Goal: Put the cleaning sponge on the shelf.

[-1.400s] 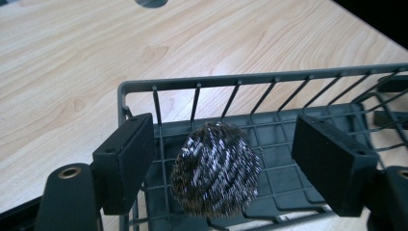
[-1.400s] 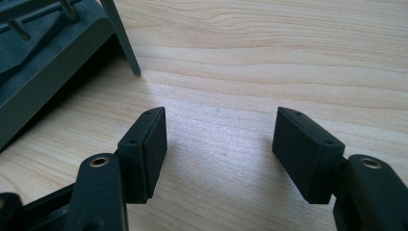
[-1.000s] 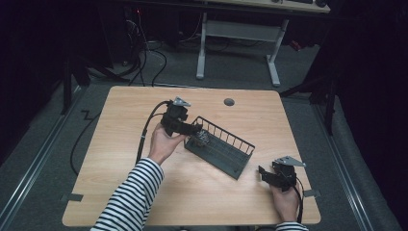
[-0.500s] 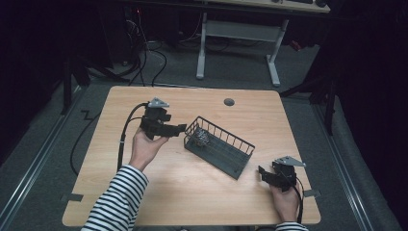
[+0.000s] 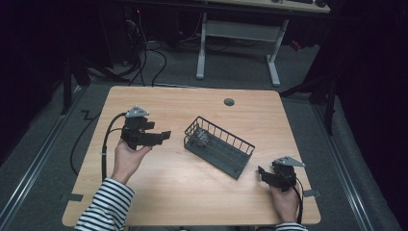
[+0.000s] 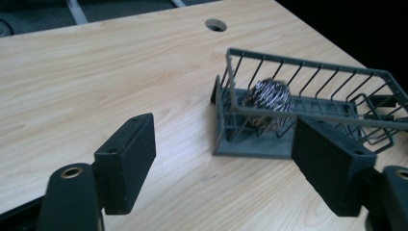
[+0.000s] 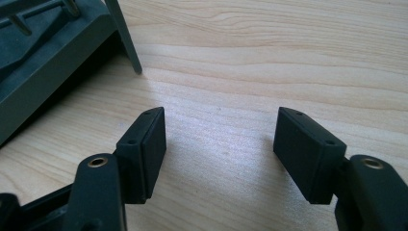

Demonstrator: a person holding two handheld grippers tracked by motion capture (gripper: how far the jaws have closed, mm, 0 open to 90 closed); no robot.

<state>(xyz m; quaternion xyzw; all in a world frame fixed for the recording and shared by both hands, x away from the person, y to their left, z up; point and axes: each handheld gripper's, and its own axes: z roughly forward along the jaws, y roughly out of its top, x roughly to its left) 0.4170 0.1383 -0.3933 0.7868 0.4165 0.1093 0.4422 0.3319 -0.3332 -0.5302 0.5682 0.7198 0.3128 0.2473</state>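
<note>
Steel-wool ball sits in the wire basket just beyond the left gripper's spread fingers; the right gripper, also spread, holds nothing.

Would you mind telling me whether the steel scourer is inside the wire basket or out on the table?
Inside. The steel scourer sits on the floor of the wire basket, behind the bars at one end.

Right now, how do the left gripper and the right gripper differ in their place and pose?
The left gripper is held up above the table, at the basket's end where the steel scourer lies; the right gripper sits low near the table's front edge, by the basket's other end. The left gripper points toward the basket; the right gripper points leftward, at its corner. Both are open and hold nothing.
</note>
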